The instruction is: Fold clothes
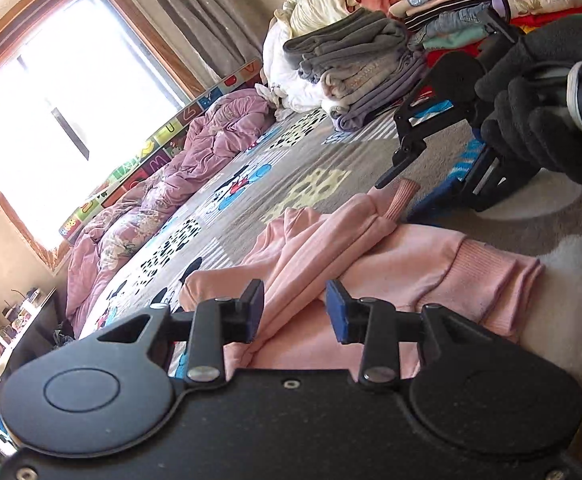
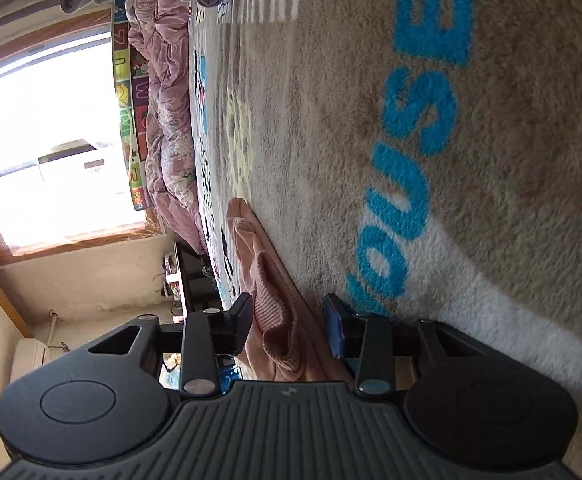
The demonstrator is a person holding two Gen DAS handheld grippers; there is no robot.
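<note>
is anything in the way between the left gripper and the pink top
Nothing visible. The pink top lies on the rug directly ahead of the open left gripper, its fabric already between the jaws.

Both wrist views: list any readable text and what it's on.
"OUSE": large blue letters woven into the grey rug; the word's start is hidden behind the right gripper.
Alphabet play mat under the window: single letters on coloured tiles, too distorted to read reliably.
Nothing else legible.

A patterned rug covers the floor, a purple quilt bunched along its edge below a bright window, curtain alongside.
</note>
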